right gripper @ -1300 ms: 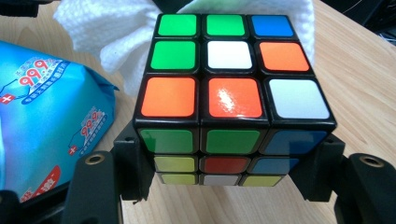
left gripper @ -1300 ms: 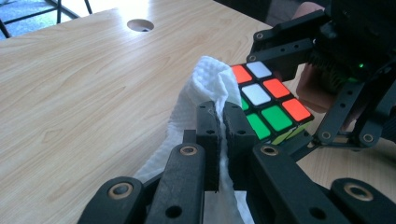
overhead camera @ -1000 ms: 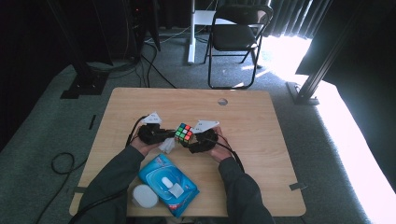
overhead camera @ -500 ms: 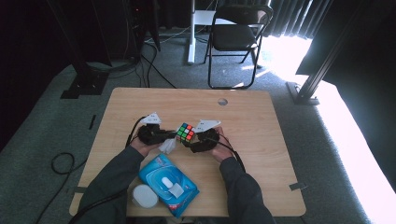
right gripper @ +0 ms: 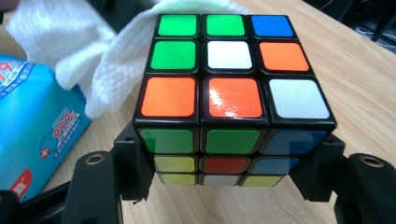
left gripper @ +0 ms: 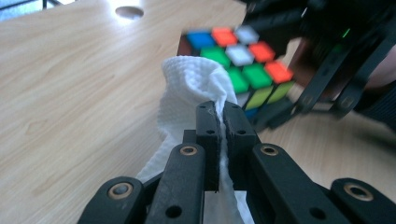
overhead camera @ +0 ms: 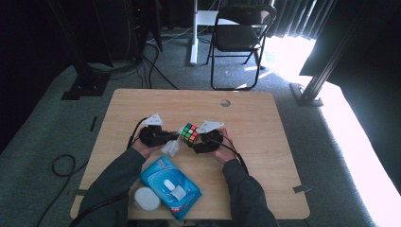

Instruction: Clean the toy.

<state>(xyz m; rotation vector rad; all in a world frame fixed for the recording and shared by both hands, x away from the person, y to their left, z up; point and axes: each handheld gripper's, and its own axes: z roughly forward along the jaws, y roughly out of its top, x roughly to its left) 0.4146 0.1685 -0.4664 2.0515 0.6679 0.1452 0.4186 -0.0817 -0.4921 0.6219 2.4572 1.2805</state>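
Observation:
A scrambled colour cube [overhead camera: 189, 133] [right gripper: 229, 84] [left gripper: 238, 60] is held just above the wooden table, clamped between the jaws of my right gripper [overhead camera: 198, 139] [right gripper: 229, 163]. My left gripper [overhead camera: 166, 141] [left gripper: 218, 112] is shut on a white wet wipe [overhead camera: 170, 148] [left gripper: 191, 98] [right gripper: 84, 51]. The bunched wipe presses against the cube's left side. In the right gripper view the cube's top face shows green, orange, white and blue squares, with the wipe draped behind its far left corner.
A blue pack of wet wipes [overhead camera: 169, 181] [right gripper: 32, 130] lies on the table [overhead camera: 265, 156] near the front edge, with a white round lid [overhead camera: 145, 198] beside it. A cable hole [overhead camera: 225, 103] sits at the table's far side. A folding chair [overhead camera: 236, 38] stands beyond.
Cube and both grippers stay in nearly the same place; the wipe shifts only slightly against the cube.

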